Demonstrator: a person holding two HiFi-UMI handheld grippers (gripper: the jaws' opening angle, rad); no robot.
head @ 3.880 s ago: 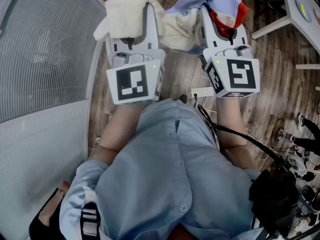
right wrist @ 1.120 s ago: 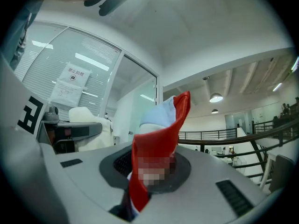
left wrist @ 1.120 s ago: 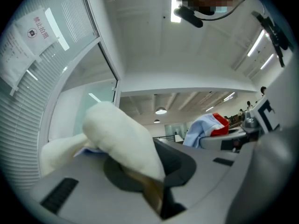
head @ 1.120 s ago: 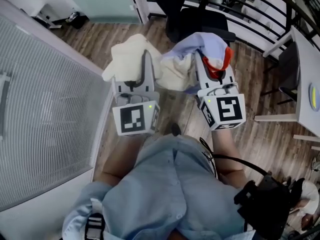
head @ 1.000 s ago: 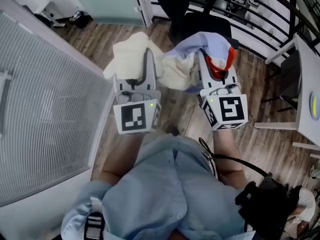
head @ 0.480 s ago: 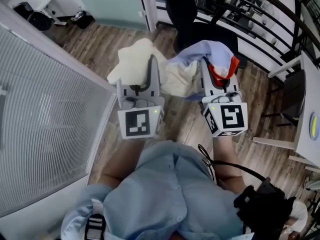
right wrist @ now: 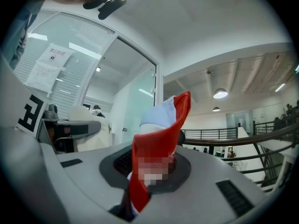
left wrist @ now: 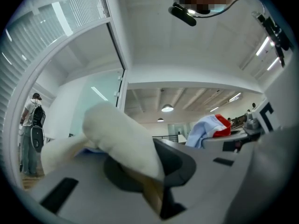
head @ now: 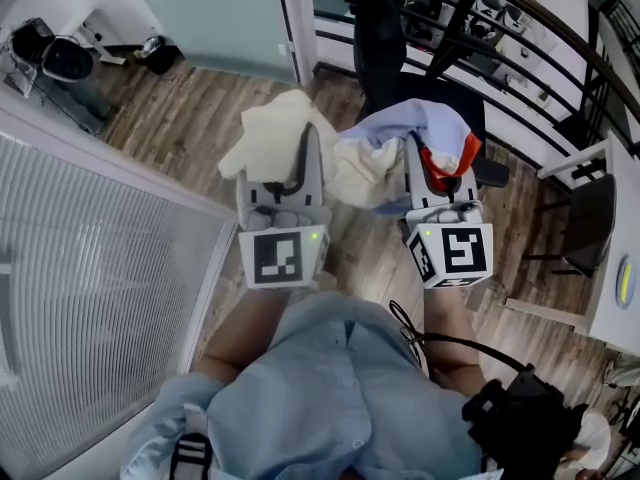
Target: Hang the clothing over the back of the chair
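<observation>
A garment of cream and pale blue cloth with a red collar [head: 372, 148] hangs bunched between my two grippers in the head view. My left gripper [head: 303, 153] is shut on its cream part [left wrist: 122, 139]. My right gripper [head: 421, 150] is shut on the red collar [right wrist: 158, 143], with blue cloth behind it. Both grippers point level, side by side at chest height. A black office chair [head: 385, 28] stands straight ahead. Its backrest rises beyond the cloth, and its seat [head: 470, 108] shows under the right gripper's end. The garment does not touch the chair.
A curved glass partition with blinds [head: 100, 318] runs along the left. A glass door [head: 215, 18] stands ahead on the left, and a black railing [head: 530, 38] runs behind the chair. On the right are a white desk [head: 612, 218] and a dark chair [head: 590, 203]. The floor is wood.
Both grippers have carried the garment forward together, their grip unchanged. The black chair has come closer, and its seat now lies under the cloth's far edge.
</observation>
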